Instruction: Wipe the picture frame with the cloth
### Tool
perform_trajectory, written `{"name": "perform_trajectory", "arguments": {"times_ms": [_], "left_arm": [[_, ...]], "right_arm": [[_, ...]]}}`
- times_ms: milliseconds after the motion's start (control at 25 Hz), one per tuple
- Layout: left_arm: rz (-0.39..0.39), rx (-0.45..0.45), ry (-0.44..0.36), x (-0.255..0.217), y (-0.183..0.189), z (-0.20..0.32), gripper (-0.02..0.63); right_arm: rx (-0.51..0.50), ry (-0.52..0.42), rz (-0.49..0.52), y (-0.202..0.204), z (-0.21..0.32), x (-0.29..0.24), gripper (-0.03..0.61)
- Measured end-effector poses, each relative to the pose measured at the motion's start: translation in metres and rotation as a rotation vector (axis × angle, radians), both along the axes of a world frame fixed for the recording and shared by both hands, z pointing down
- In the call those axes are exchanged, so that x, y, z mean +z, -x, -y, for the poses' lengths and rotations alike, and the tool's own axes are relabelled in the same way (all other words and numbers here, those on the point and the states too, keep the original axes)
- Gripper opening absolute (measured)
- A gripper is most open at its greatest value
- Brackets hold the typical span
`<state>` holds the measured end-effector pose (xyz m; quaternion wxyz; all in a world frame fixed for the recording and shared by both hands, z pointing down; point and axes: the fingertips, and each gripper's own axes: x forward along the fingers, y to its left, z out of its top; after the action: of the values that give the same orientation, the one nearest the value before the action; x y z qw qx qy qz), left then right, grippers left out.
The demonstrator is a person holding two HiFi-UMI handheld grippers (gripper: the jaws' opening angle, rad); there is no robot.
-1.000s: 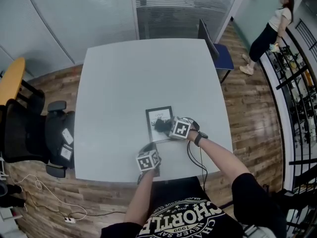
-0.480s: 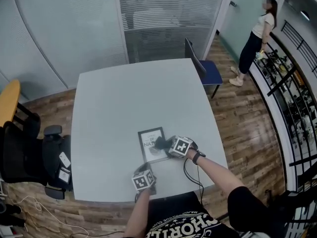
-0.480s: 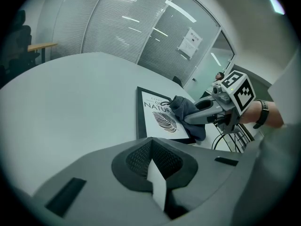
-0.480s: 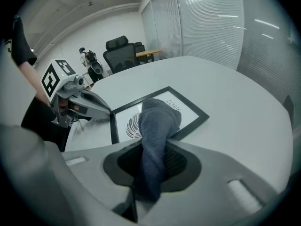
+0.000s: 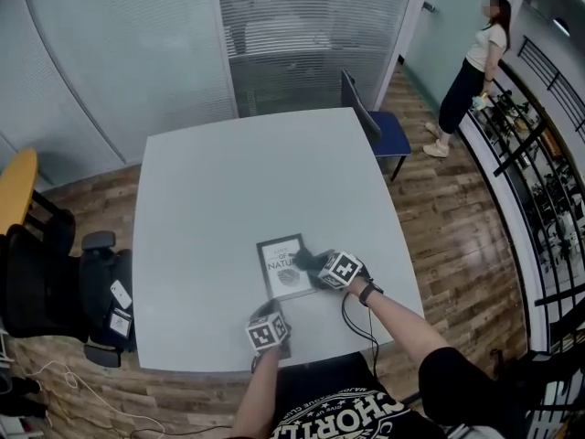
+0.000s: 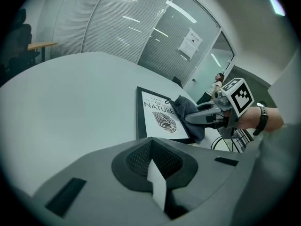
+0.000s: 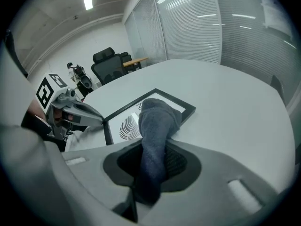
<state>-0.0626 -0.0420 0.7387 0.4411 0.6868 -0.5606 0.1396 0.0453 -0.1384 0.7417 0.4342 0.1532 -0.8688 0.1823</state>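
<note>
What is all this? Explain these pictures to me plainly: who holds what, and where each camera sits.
No robot: a person holds a two-fingered gripper in each hand. One picture comes from a camera on their head, looking down; the other two come from cameras riding on each gripper. On the grey table lies a black picture frame with a leaf print. The right gripper is shut on a dark cloth, which rests on the frame. The left gripper, fingers together, sits nearby.
</note>
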Motion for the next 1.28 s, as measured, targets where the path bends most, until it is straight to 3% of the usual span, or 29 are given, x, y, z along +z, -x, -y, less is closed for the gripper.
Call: {"name": "perform_trajectory", "arguments": {"times_ms": [440, 720, 880, 1040, 1160, 1280], "left_arm": [[-0.007, 0.003, -0.007, 0.000, 0.003, 0.003, -0.003], [-0.003, 0.002, -0.011, 0.001, 0.003, 0.000, -0.003], [-0.002, 0.007, -0.017, 0.001, 0.005, 0.002, -0.003], [-0.017, 0.013, -0.007, 0.006, 0.003, 0.000, -0.003], [-0.043, 0.009, -0.003, 0.008, -0.001, -0.001, -0.003], [-0.062, 0.006, 0.003, 0.005, -0.001, -0.001, -0.003]], "right_arm": [[0.097, 0.007, 0.015, -0.003, 0.005, 0.000, 0.081], [0.238, 0.084, -0.003, -0.001, 0.011, -0.006, 0.080], [0.004, 0.000, 0.084, 0.077, -0.001, -0.045, 0.081], [-0.278, -0.015, 0.063, 0.146, -0.029, -0.042, 0.081], [-0.401, 0.006, 0.005, 0.165, -0.046, -0.018, 0.081], [-0.435, 0.009, -0.050, 0.160, -0.053, -0.002, 0.080]]}}
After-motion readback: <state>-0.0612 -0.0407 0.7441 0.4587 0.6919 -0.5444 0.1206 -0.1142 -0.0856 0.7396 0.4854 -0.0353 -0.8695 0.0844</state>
